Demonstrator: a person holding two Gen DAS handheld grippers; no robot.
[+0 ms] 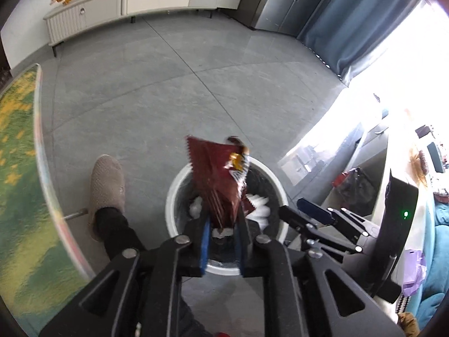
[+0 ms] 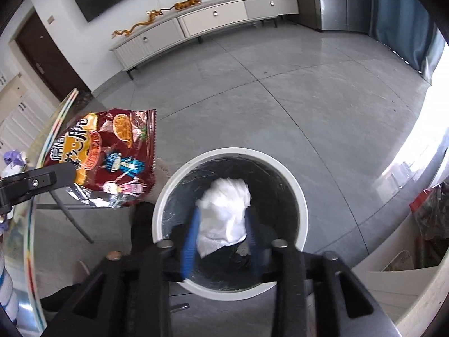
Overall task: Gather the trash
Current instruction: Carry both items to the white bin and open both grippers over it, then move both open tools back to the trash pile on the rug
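Directly above the white-rimmed bin, two pieces of trash hang ready to drop. A dark red snack wrapper stands between the jaws of the left gripper, its lower end between the blue pads, which look parted rather than clamped; whether they press on it cannot be told. Crinkly and nearly weightless, it is slick foil, best taken by a flat edge or crimped seam. A crumpled white tissue sits between the jaws of the right gripper, which stand partly open on either side of it; soft and feather-light, it squashes anywhere and may cling to a pad or drift as it falls. From the right wrist view the wrapper shows its printed front just left of the bin, over the edge of a glass worktop. Black lining and more white scraps show inside the bin. A person's slippered foot rests on the grey floor beside it.
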